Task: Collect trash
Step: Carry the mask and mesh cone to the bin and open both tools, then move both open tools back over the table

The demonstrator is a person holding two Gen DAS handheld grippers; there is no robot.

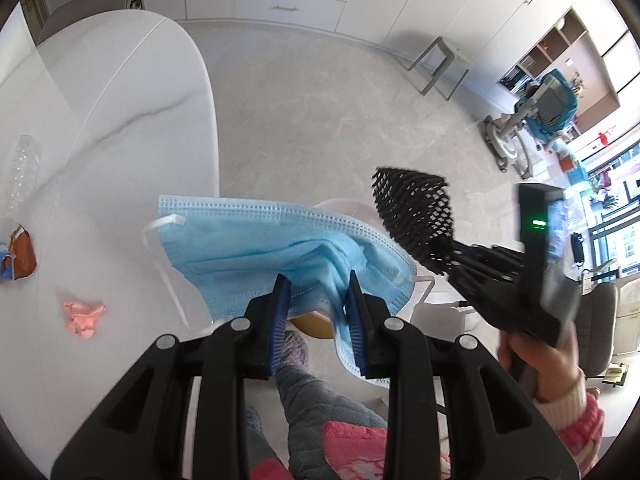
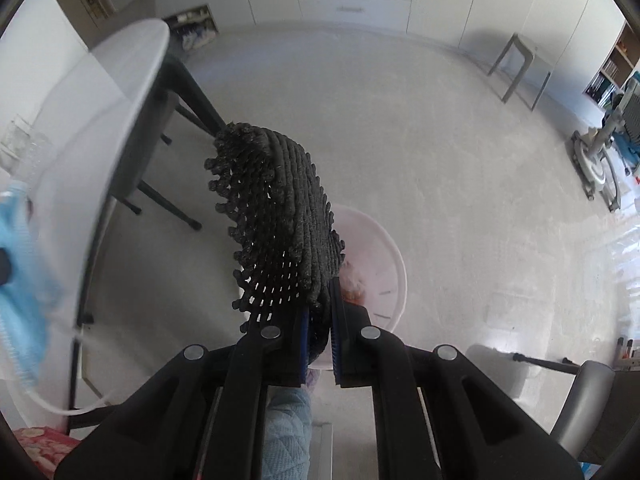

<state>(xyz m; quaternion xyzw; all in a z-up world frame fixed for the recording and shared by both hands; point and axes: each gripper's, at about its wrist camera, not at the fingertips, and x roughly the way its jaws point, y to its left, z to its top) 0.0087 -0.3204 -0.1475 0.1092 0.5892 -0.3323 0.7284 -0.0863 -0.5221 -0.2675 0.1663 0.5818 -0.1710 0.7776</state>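
Note:
My left gripper (image 1: 316, 286) is shut on a blue face mask (image 1: 256, 248), held in the air beside the table edge, above a pale pink bin (image 1: 352, 210) on the floor. My right gripper (image 2: 320, 312) is shut on a black foam net sleeve (image 2: 276, 216), held above the same pink bin (image 2: 380, 248), which has some trash in it. The right gripper with the net (image 1: 416, 216) also shows in the left wrist view. The mask (image 2: 20, 264) shows blurred at the left of the right wrist view.
On the white marble table (image 1: 120, 120) lie a crumpled pink paper (image 1: 84, 316), a snack wrapper (image 1: 20, 256) and a clear plastic bottle (image 1: 22, 172). A grey stool (image 1: 440, 64) stands by the cabinets. The table's dark legs (image 2: 168, 152) stand left of the bin.

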